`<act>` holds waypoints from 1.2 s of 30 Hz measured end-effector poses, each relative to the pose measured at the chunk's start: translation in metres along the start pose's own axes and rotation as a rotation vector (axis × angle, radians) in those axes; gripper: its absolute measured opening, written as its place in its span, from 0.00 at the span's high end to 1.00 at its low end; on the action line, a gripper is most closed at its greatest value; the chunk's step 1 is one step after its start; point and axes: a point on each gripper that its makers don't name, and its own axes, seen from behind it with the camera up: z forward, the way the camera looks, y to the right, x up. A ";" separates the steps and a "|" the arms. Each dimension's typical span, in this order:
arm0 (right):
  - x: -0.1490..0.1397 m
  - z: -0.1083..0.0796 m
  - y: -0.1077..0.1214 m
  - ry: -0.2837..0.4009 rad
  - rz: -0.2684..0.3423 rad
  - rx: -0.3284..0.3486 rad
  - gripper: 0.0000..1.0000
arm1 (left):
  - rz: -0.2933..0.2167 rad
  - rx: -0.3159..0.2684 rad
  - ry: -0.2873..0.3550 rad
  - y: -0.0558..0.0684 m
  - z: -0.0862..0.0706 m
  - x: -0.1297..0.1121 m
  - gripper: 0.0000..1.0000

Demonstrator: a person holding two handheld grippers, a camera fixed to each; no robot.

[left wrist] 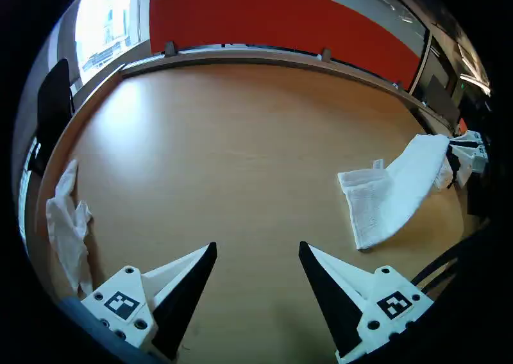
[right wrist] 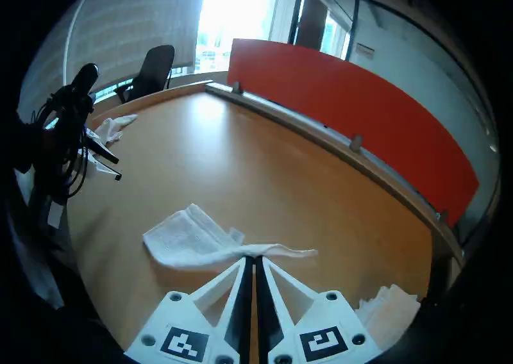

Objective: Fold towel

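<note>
Low, right claw [right wrist: 254, 259] pinching towel [right wrist: 186, 239], left claw [left wrist: 257, 245] spread.

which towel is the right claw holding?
The half-lifted towel mid-table, pinched in the shut right claw. The crumpled cloth by the far edge and the pale cloth beside the claw lie loose, ungripped.
</note>
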 end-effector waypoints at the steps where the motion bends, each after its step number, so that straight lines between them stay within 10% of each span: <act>1: 0.000 0.001 -0.001 0.001 -0.001 0.003 0.94 | 0.000 0.000 0.001 0.000 0.000 0.000 0.05; 36: 0.002 0.053 -0.098 -0.017 -0.050 0.215 0.92 | -0.021 0.000 0.018 -0.003 -0.007 0.003 0.05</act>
